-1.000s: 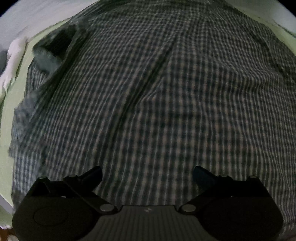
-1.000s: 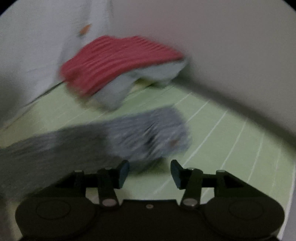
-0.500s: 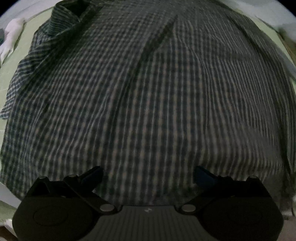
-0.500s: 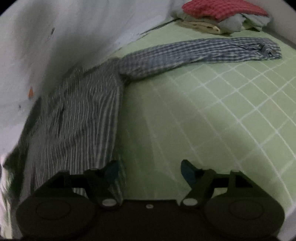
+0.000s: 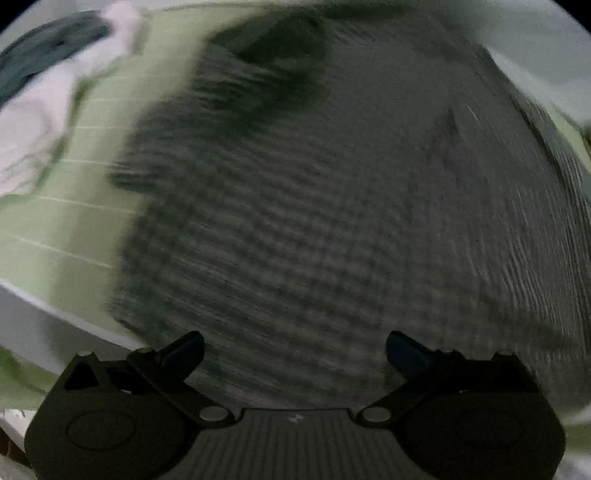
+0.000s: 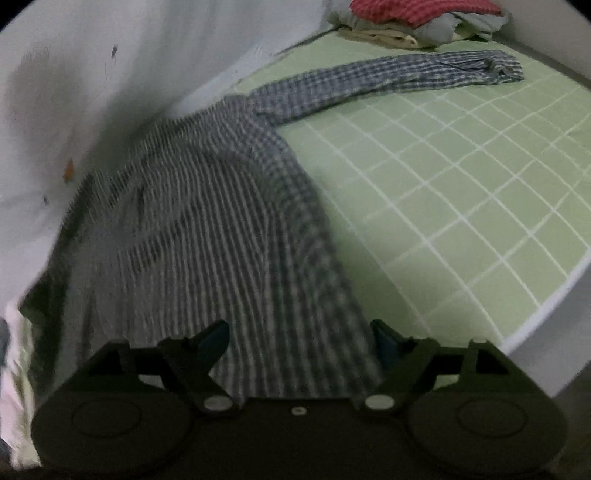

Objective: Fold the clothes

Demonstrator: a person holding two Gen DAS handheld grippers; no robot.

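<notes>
A blue-and-white checked shirt (image 6: 207, 229) lies spread on a green bed sheet (image 6: 461, 177) with a white grid. One sleeve (image 6: 388, 79) stretches out to the far right. My right gripper (image 6: 299, 338) hovers open over the shirt's near right edge, nothing between its fingers. In the left wrist view the same shirt (image 5: 332, 221) fills the blurred picture, with a dark fold (image 5: 280, 66) at the far end. My left gripper (image 5: 293, 349) is wide open above the cloth, gripping nothing.
A pile of clothes with a red checked piece (image 6: 417, 14) on top sits at the far corner of the bed. A white wall (image 6: 92, 92) runs along the left. White and dark cloth (image 5: 48, 85) lies at the far left of the bed. The bed's edge (image 6: 546, 314) is at right.
The right gripper swung from the red pile and sleeve end round to the shirt's body and opened wider. The left view slid across the shirt, now showing green sheet at left.
</notes>
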